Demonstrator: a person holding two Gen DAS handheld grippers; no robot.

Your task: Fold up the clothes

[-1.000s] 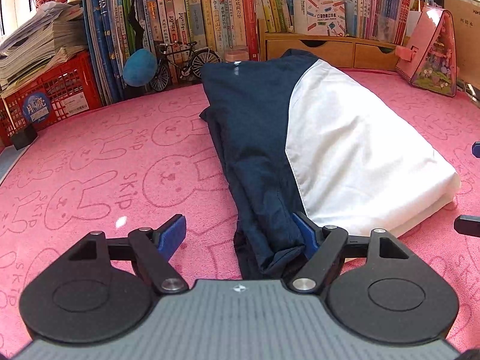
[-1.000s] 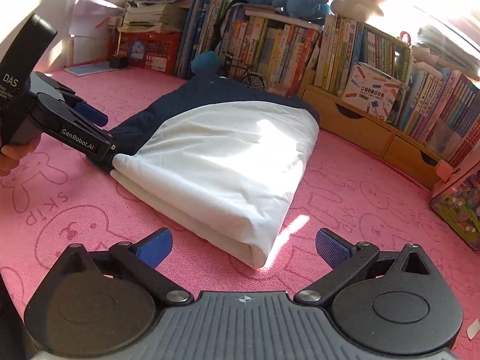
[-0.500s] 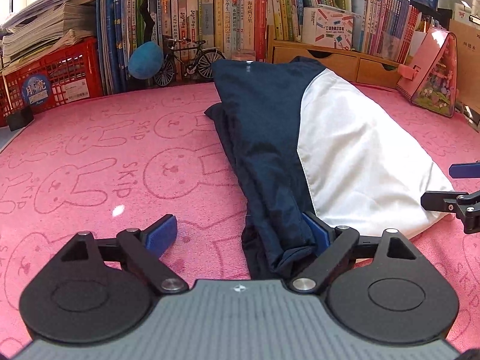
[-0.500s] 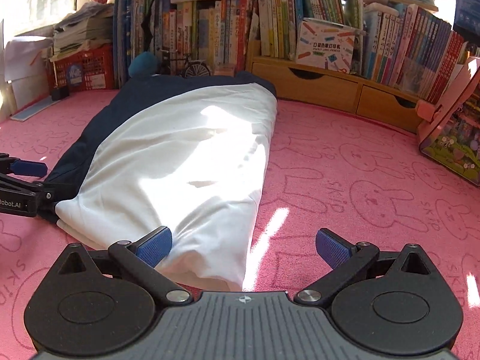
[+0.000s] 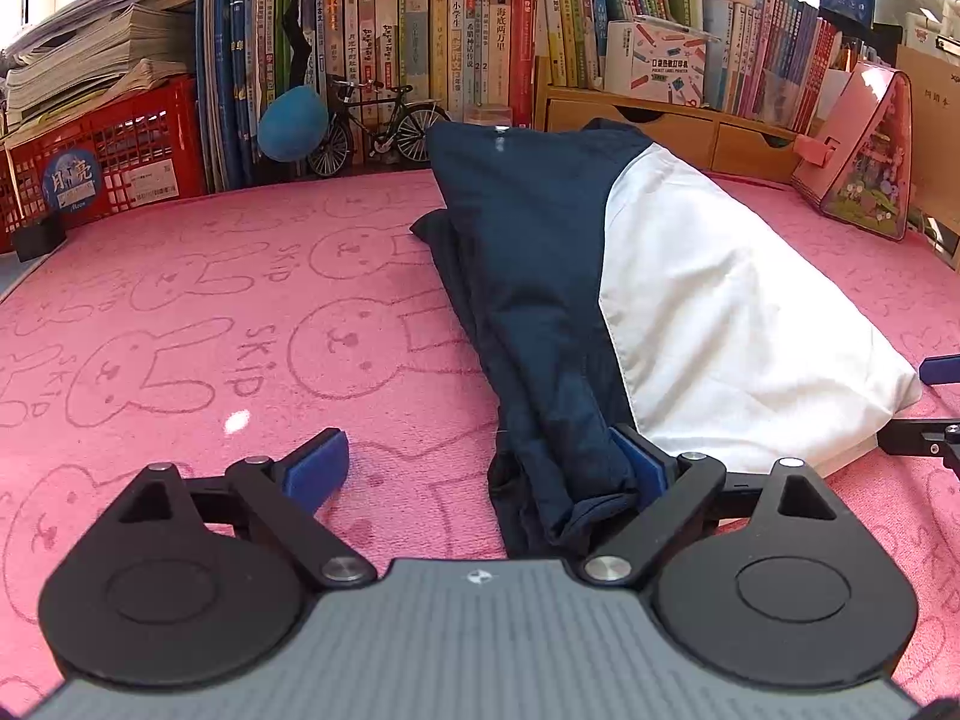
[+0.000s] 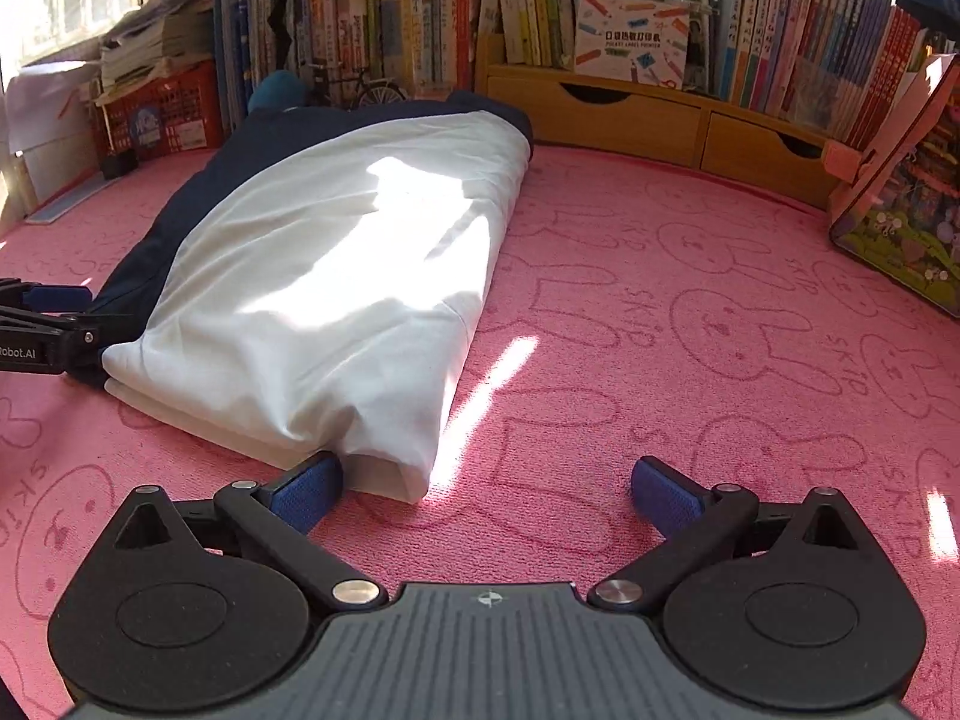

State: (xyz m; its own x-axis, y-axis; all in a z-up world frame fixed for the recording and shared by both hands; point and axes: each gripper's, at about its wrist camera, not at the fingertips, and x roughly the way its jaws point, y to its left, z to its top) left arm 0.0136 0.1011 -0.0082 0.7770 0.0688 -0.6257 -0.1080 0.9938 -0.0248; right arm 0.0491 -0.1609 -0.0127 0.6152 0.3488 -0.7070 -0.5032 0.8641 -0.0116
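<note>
Nearer the garment [image 6: 336,276]: right gripper [image 6: 486,495].

Garment [image 5: 630,300] on mat [image 5: 210,330], books [image 5: 420,30] behind.

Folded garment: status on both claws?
Left claw open, straddling navy end of folded garment. Right claw open at its white corner. Pink mat around it; nothing blocking.
</note>
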